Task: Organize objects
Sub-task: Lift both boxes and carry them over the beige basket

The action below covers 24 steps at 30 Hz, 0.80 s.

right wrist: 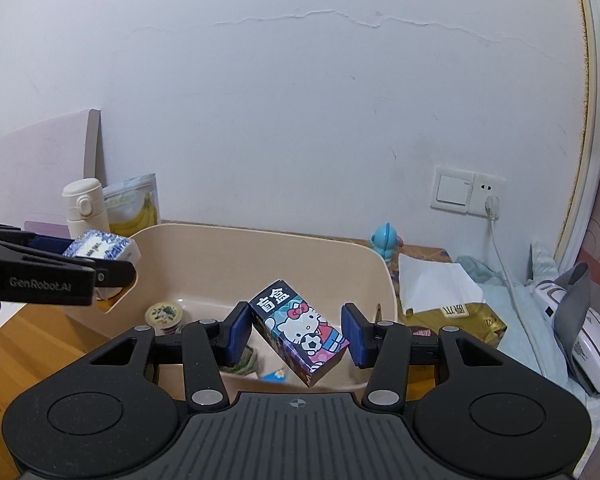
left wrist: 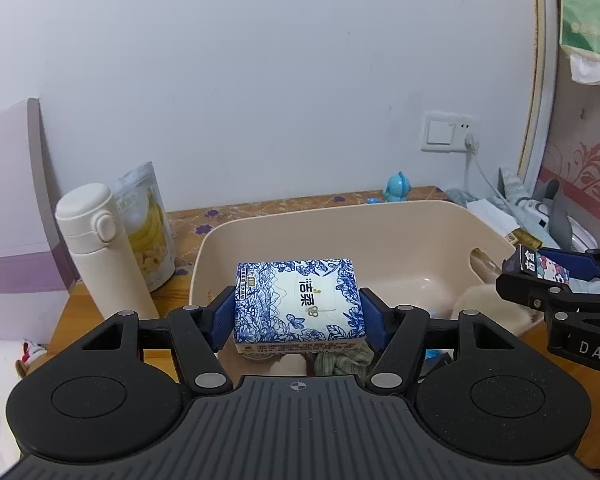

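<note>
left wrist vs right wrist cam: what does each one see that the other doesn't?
Left wrist only: the top face of the tissue pack clamped in the left gripper, and checked cloth beneath it.

Right wrist only: a round lidded cup inside the bin, and the front of the cartoon box held tilted in the right gripper.

Both: beige bin, white flask, banana snack bag, blue toy, wall socket.

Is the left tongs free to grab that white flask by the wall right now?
Probably not yet. The left tongs are already clamped on the blue-and-white tissue pack, so nothing else fits. The white flask itself stands unobstructed, off to their left.
</note>
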### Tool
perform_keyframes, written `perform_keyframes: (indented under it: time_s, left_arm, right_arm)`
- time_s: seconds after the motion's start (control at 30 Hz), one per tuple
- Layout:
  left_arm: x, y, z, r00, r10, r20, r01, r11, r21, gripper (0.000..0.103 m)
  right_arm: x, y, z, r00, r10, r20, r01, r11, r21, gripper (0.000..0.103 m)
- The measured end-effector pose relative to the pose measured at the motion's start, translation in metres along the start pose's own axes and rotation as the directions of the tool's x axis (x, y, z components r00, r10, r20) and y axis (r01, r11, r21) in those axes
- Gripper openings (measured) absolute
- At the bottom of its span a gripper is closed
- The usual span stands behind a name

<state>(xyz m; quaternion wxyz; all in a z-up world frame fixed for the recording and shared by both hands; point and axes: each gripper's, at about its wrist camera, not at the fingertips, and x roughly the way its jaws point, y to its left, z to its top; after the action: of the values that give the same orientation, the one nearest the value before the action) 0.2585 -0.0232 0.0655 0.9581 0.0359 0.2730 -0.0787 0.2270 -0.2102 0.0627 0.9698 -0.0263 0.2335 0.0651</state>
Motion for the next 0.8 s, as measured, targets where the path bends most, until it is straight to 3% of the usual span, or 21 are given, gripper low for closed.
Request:
perform_keyframes:
  time_s: [0.8]
  left_arm:
    - [0.067,-0.008,0.003,0.989,-0.006,-0.146,0.008,1.0,0.013,0.065]
  right_arm:
    - [0.063,0.014,0.008,0.995,0.03,-0.1,-0.033,0.999,-0.026,0.046]
